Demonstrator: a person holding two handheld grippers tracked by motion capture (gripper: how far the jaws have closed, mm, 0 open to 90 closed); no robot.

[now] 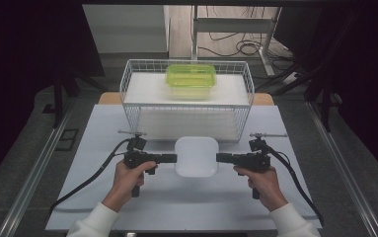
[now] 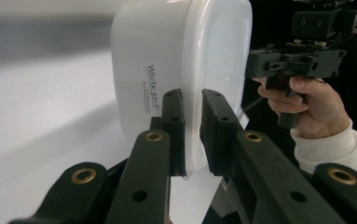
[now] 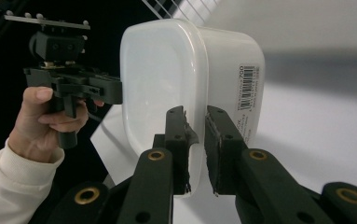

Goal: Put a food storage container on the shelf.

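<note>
1. White lidded container (image 1: 195, 156) hangs above the desk (image 1: 102, 197), before the wire basket (image 1: 132, 106).
2. Left claw (image 1: 172, 158) and right claw (image 1: 220, 157) each clamp its thin rim at opposite ends.
3. Risk: uneven lifting may tilt it; the rim could slip free.

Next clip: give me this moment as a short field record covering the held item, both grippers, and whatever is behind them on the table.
held item: white lidded container, gripped at its rim from both sides
left gripper: jaws shut on the container's left rim
right gripper: jaws shut on its right rim
behind: white wire basket holding a green-lidded box
surface: pale table
</note>
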